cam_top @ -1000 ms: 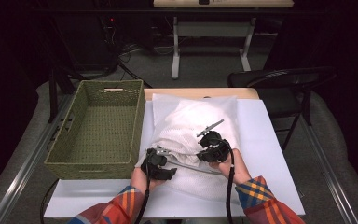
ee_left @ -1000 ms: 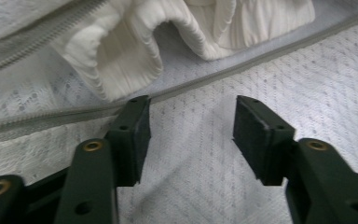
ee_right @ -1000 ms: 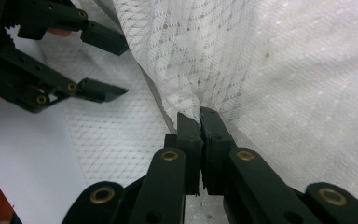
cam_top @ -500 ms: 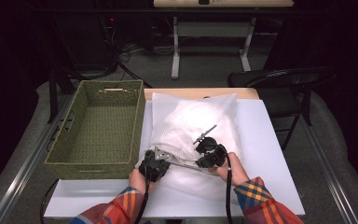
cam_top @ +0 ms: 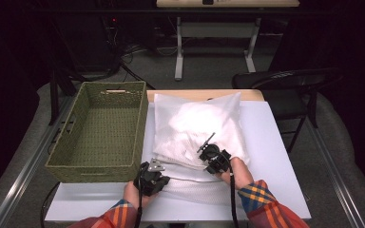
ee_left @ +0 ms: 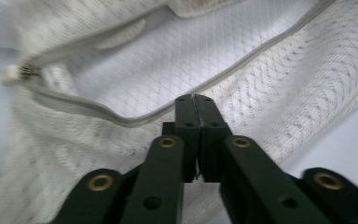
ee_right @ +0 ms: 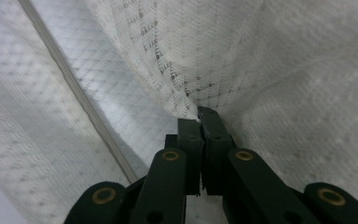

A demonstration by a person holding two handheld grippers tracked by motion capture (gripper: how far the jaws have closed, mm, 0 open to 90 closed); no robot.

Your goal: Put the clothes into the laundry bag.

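A white mesh bag [cam_top: 190, 186] lies on the table's near half, partly over a white pillow [cam_top: 199, 121]. My left gripper [cam_top: 156, 172] is at the bag's near left edge. In the left gripper view its jaws [ee_left: 196, 99] meet on the bag's corded hem [ee_left: 121, 119]; they have just eased apart a trifle, and the mesh stays pinched. A zipper pull [ee_left: 21, 71] shows at the far left. My right gripper [cam_top: 213, 159] is shut on a bunched fold of mesh [ee_right: 186, 100] over the pillow's near end.
A green woven basket [cam_top: 95, 167] stands empty at the left, touching the white table [cam_top: 275, 156]. A dark chair [cam_top: 290, 80] is behind the table's right corner. Bare table shows to the right of the pillow.
My left gripper has slid left and nearer along the bag's edge and closed on it. My right gripper has sunk a little with the mesh, and the bag's mouth is stretched wider.
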